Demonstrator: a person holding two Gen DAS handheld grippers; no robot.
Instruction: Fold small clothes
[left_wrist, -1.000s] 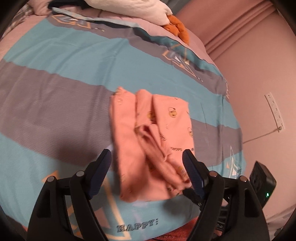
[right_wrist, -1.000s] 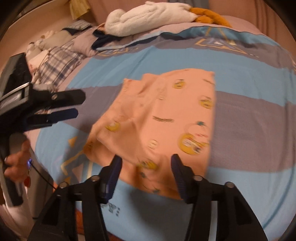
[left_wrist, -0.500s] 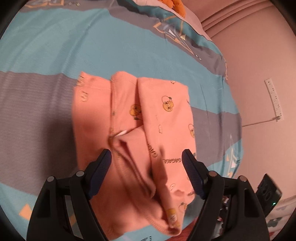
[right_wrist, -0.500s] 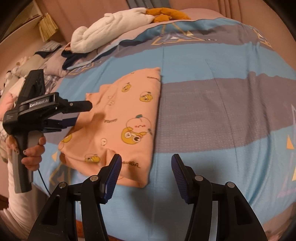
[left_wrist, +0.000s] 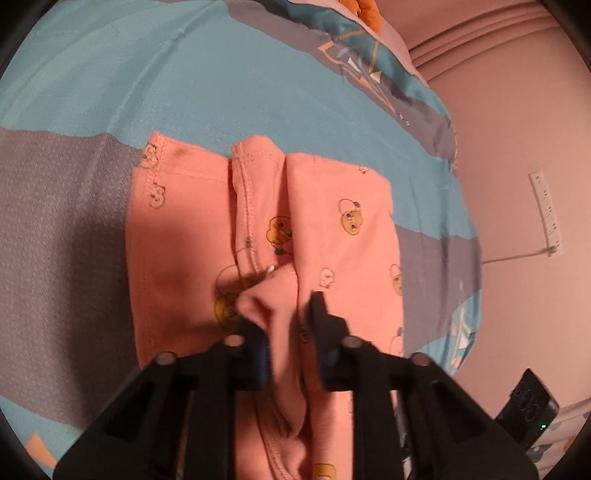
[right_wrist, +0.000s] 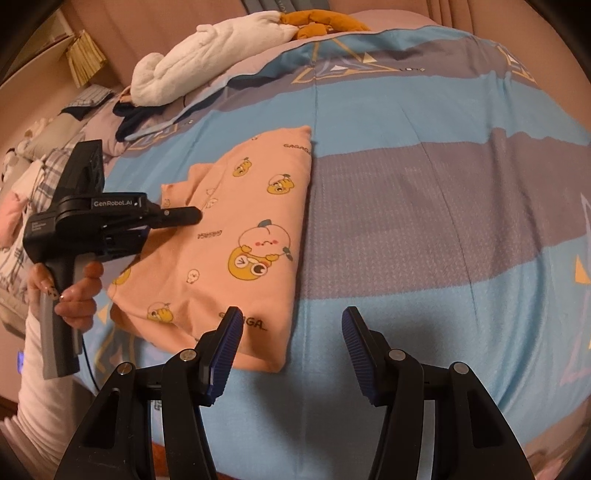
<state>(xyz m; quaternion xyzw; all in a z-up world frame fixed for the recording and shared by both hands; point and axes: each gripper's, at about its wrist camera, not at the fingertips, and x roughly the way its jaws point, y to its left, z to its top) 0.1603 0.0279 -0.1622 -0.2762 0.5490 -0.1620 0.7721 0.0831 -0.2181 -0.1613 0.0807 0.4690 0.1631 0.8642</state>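
A pink child's garment (left_wrist: 332, 229) printed with yellow cartoon ducks lies partly folded on the bed; the right wrist view shows it too (right_wrist: 251, 229). My left gripper (left_wrist: 282, 317) is down on its near middle, jaws closing, with a raised fold of pink fabric pinched between the pads. From the right wrist view that left gripper (right_wrist: 181, 216) reaches in from the left, held by a hand (right_wrist: 77, 291). My right gripper (right_wrist: 291, 325) stands open over the bedspread at the garment's near right corner, with nothing between its fingers.
The bedspread (right_wrist: 424, 206) has blue and grey stripes. A white plush (right_wrist: 207, 62) and an orange one (right_wrist: 321, 26) lie at the far end. Plaid clothes (right_wrist: 40, 173) are piled at far left. A wall socket strip (left_wrist: 546, 214) and black device (left_wrist: 528, 410) sit beyond the bed's right edge.
The left gripper came down closer onto the garment and its wide-open jaws closed on a raised fold. The right gripper shifted right and rolled; the garment now lies to its left.
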